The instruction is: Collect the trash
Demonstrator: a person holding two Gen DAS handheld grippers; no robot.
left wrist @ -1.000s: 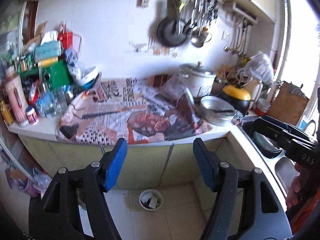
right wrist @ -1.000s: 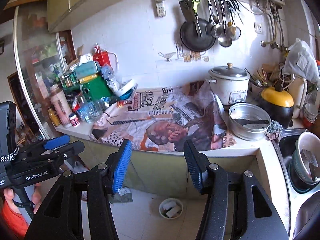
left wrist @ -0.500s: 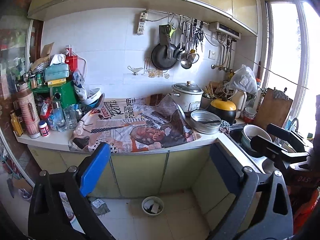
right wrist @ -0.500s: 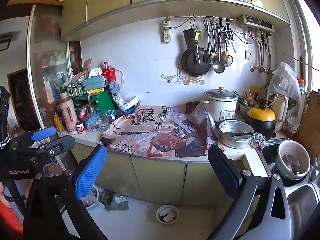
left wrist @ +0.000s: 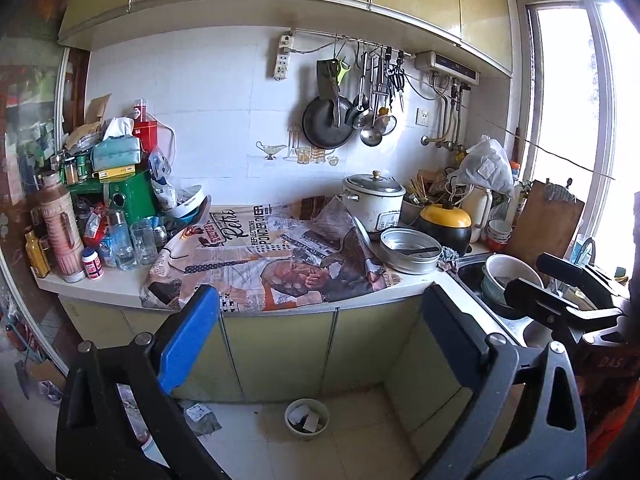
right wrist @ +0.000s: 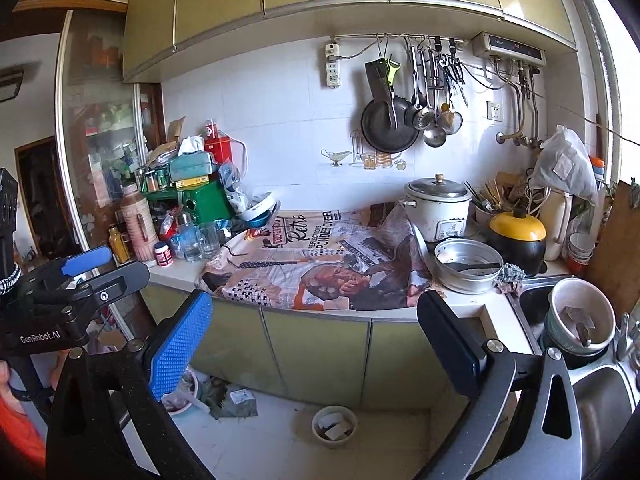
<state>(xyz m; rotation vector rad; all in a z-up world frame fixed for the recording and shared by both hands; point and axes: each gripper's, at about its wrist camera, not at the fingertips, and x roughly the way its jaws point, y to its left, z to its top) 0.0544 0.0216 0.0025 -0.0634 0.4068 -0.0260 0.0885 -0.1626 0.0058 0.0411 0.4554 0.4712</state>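
- The left gripper (left wrist: 316, 328), black with blue pads, is tilted slightly down toward the cabinets, jaws spread wide, holding nothing.
- The right gripper (right wrist: 314, 336) is tilted the same way, fully spread and empty.
- A small round white bowl of paper scraps (left wrist: 307, 419) sits on the tiled floor at six o'clock; crumpled wrappers (right wrist: 234, 398) lie at seven o'clock.

The small bowl (left wrist: 307, 418) on the floor, below and between the left gripper (left wrist: 320, 344) fingers, holds scraps too small to identify. Crumpled litter (right wrist: 234, 398) just beyond the right gripper (right wrist: 316, 344) is partly hidden by its blue pad. Both grippers' bodies are cut off by the bottom edge.
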